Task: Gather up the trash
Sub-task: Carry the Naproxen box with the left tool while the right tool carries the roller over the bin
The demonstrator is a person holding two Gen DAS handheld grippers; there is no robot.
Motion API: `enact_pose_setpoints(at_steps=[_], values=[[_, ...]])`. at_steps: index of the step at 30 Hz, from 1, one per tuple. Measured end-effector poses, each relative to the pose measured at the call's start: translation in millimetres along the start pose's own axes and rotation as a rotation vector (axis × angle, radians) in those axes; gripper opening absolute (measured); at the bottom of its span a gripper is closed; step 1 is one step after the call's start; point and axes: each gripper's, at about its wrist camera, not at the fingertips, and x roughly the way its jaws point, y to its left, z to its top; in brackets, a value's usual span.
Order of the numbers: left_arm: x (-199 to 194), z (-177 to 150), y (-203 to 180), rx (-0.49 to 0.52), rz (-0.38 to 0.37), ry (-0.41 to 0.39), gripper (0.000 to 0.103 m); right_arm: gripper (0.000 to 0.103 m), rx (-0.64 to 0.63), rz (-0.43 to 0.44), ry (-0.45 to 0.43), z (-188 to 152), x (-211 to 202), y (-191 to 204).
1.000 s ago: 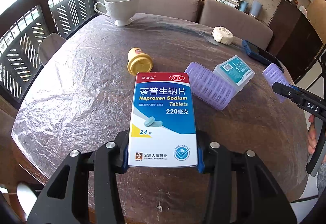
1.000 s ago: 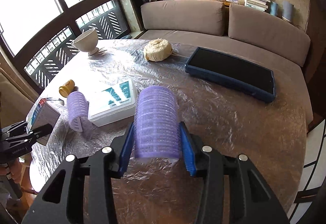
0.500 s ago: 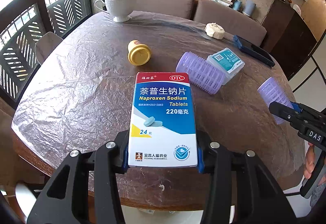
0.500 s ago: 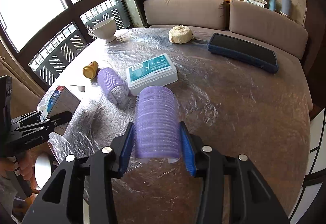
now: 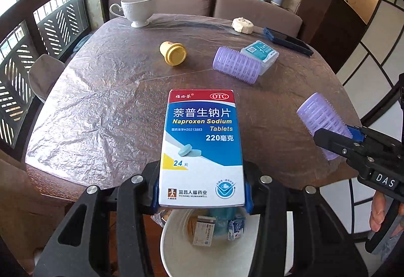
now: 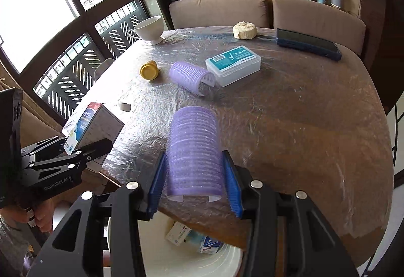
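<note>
Spreading across both views, the round worktop [image 5: 88, 113] wears a crinkled clear plastic sheet, with a brown sofa [image 6: 219, 9] behind its far edge. Below its near edge stands a white bin [image 5: 176, 246] with a few small packets lying in it. On the far part of the worktop sit a white cup [image 5: 137, 8], a dark blue tablet [image 6: 306, 43], a pale round lump [image 6: 244, 29], a white-and-teal plastic box [image 6: 233, 63], a purple hair roller [image 6: 190, 77] lying just beside that box, and a small yellow bottle [image 5: 173, 53] on its side. The left tool [image 5: 202, 197] is clamped on a blue-and-white medicine box [image 5: 203, 145], held above the near edge of the worktop with the bin's mouth right below it. The right tool [image 6: 194, 186] grips a second roller [image 6: 193, 153] between its blue pads, also out over the near edge above the bin. A hand [image 5: 378, 211] shows under the right tool.
</note>
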Motion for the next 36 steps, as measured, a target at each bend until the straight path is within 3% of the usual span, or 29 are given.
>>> enact_pose_setpoints(at_steps=[10,18,23,36], values=[[-25,-28,13,0.110,-0.083,0.016,0.047,0.043,0.059,-0.050,-0.012,-39,-15,51],[-36,-50,3,0.161,-0.111,0.039,0.047,0.043,0.055,-0.068,0.012,-68,-28,64],[-42,-66,-6,0.151,-0.095,0.042,0.047,0.043,0.024,-0.038,0.036,-82,-34,60],[-29,-108,-30,0.155,-0.029,0.150,0.047,0.043,-0.006,-0.009,0.145,-131,-29,48]])
